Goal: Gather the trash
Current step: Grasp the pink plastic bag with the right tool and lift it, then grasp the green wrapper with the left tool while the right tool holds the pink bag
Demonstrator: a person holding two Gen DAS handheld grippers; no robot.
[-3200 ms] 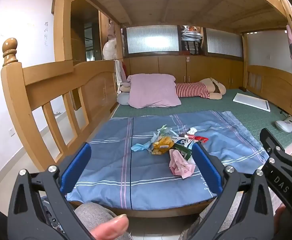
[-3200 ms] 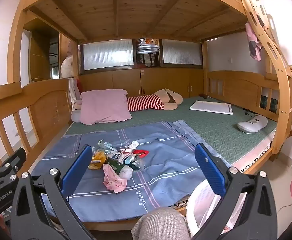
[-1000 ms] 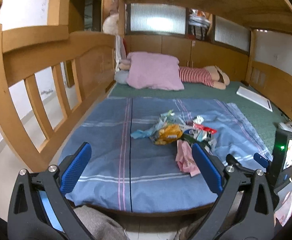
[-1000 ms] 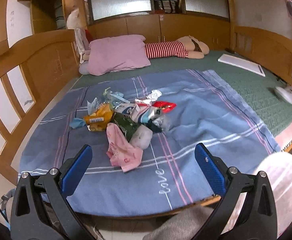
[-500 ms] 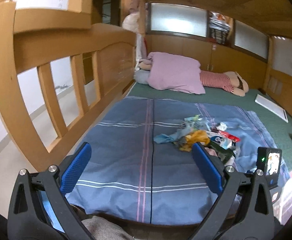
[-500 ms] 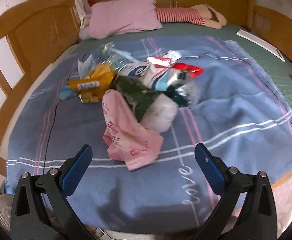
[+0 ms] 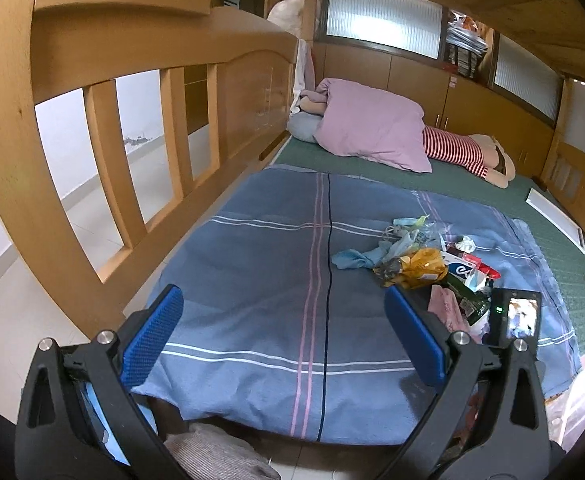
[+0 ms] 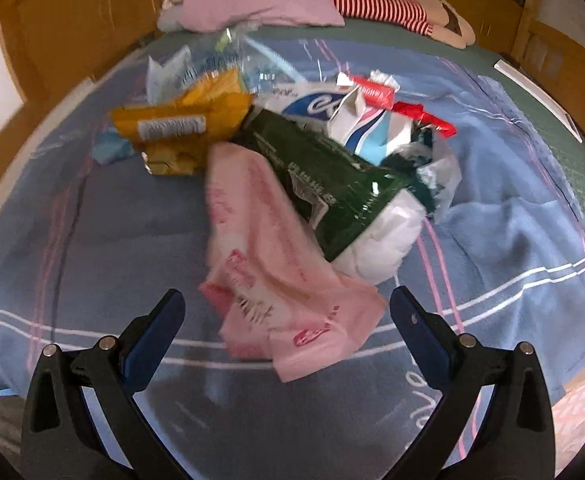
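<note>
**Right gripper closes in on the trash pile; left hangs back**

The right gripper (image 8: pixel 286 328) has dropped much nearer the trash pile (image 8: pixel 292 152) than half a second ago: the wrappers now fill its view, and the pink wrapper (image 8: pixel 280 280) lies just ahead of its blue pads, between the widely spread jaws, which hold nothing. Behind the pink piece, a dark green packet (image 8: pixel 324 184) rests partly on a white wad (image 8: pixel 380 236), with a yellow snack bag (image 8: pixel 184 128) to the left and a red strip (image 8: pixel 420 114) at the far right.

The left gripper (image 7: pixel 284 336) has barely shifted. It hovers over the near edge of the blue blanket (image 7: pixel 276 264), jaws wide apart and empty, well short of the pile (image 7: pixel 420 264), which sits right of centre. The right tool's lit screen (image 7: pixel 514 316) now shows higher beside that pile. The pink pillow (image 7: pixel 372 128) lies at the far end of the bed.
</note>
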